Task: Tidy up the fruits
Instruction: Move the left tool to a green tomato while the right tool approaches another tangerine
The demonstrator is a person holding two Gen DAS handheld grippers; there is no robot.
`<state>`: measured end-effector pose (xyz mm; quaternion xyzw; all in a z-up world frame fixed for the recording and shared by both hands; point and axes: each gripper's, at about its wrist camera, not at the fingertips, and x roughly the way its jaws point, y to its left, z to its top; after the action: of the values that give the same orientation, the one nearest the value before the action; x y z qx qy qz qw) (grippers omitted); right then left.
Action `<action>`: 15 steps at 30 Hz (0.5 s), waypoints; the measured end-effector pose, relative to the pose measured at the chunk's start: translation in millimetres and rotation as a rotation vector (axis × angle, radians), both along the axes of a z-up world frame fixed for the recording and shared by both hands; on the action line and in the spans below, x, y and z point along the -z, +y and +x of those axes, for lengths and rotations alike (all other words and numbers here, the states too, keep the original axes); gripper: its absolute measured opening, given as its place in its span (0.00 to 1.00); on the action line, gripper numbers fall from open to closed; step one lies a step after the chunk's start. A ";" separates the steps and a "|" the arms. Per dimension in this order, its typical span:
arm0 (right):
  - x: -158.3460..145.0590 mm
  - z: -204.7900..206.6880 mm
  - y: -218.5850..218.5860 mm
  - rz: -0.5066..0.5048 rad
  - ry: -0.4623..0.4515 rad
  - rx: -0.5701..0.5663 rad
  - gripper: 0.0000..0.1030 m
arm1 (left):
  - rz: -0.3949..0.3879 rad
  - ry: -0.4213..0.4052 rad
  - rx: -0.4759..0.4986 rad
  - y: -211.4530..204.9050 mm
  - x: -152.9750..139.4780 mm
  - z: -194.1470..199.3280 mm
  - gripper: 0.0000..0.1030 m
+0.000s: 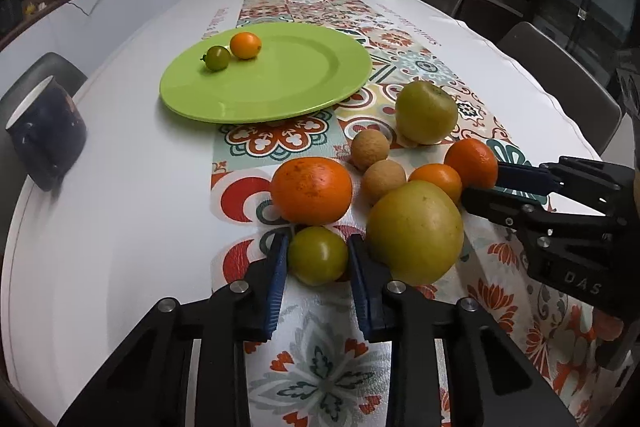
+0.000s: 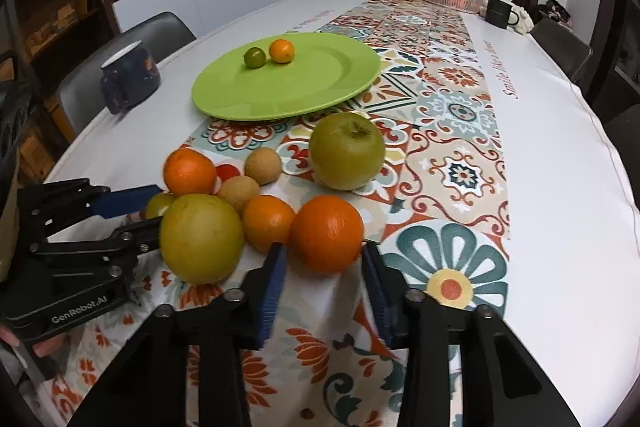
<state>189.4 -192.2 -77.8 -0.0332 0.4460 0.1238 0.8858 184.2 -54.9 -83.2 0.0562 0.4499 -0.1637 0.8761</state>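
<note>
The left gripper (image 1: 318,259) had its blue pads pressed against a small green tomato (image 1: 318,261), narrowed to the width of that fruit, on the patterned runner (image 1: 320,359) of the worktop (image 1: 120,187). The right gripper (image 2: 324,259) was likewise clamped on an orange (image 2: 327,233) at the near edge of the fruit cluster. Just beside them lay a large yellow-green fruit (image 1: 416,233), two tan round fruits (image 2: 262,167), a smaller orange (image 2: 268,223) and a green apple (image 2: 346,151). Beyond stood a green plate (image 1: 280,95) bearing one small green and one small orange fruit. Only the right wrist view showed the apple's stem hollow; the left wrist view showed the tomato grip fully.
</note>
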 end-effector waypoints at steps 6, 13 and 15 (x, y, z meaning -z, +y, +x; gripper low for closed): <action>-1.8 -2.1 -2.0 0.008 -0.013 0.003 0.33 | -0.006 -0.002 -0.008 0.7 -2.0 -3.4 0.29; -6.4 -9.0 -2.6 0.018 -0.025 0.008 0.32 | 0.003 -0.024 -0.015 0.5 -10.1 -9.7 0.29; -6.4 -8.0 -1.8 0.013 -0.022 0.004 0.33 | 0.004 -0.022 -0.014 0.4 -10.3 -10.1 0.29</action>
<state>181.5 -193.9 -71.4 -0.0277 0.4353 0.1245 0.8912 174.0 -54.4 -73.0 0.0563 0.4411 -0.1559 0.8820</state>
